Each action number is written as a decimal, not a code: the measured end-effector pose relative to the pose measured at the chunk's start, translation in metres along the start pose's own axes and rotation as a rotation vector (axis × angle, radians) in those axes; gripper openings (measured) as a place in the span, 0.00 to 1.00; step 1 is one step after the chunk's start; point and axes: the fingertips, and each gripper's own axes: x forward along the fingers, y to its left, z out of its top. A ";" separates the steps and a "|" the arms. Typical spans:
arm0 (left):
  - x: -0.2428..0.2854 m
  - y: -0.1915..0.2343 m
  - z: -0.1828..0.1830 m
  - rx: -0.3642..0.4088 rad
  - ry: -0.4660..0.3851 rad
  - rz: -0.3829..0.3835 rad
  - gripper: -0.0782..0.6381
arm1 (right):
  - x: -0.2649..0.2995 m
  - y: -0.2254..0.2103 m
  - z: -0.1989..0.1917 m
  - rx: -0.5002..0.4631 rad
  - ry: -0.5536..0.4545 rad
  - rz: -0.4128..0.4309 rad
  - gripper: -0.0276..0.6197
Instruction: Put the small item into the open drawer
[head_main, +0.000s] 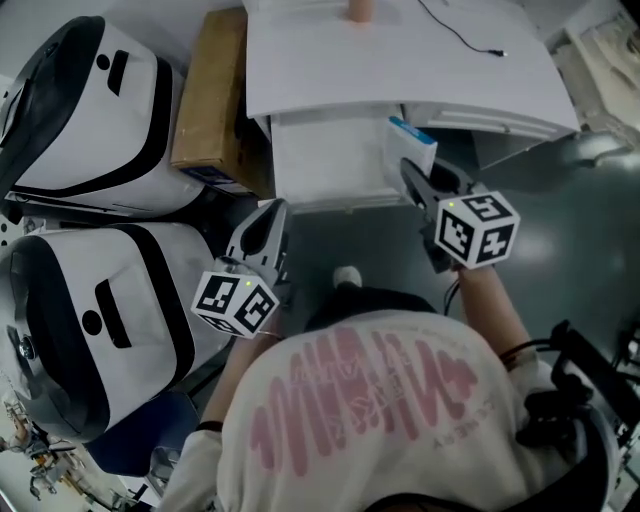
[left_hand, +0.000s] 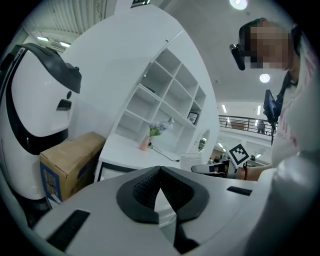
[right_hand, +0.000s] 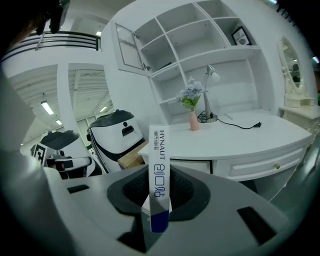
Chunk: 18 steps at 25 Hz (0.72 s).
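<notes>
Two grippers, each with one marker cube. Left gripper (left_hand: 160, 169): jaws closed tip to tip, nothing between the ribbed black pads. Right gripper (right_hand: 159, 172): jaws clamped on one box (right_hand: 159, 150), slim, white card with a blue end, standing upright.

In the head view the box (head_main: 408, 148) sits at the right side edge of the one open drawer (head_main: 325, 160): white, rectangular, pulled out from the desk (head_main: 400, 70) front.

Left of the desk: two pods (head_main: 90, 110), glossy white shells with black bands, rounded. One carton (head_main: 210, 95), brown cardboard, stands between the far pod and the desk.

On the desk's far edge: one pink vase (right_hand: 193, 121) with flowers, one lamp (right_hand: 210, 95), one black cable (right_hand: 240, 125). Behind: white shelves (right_hand: 200, 45), square cubbies.
</notes>
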 end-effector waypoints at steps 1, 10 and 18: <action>0.003 0.005 -0.001 -0.005 0.005 0.012 0.15 | 0.007 -0.004 0.000 -0.005 0.011 0.008 0.18; 0.005 0.035 -0.009 -0.029 0.033 0.108 0.15 | 0.044 -0.018 -0.005 0.023 0.083 0.092 0.18; 0.003 0.049 -0.027 -0.074 0.045 0.160 0.15 | 0.072 -0.007 -0.023 0.006 0.174 0.185 0.18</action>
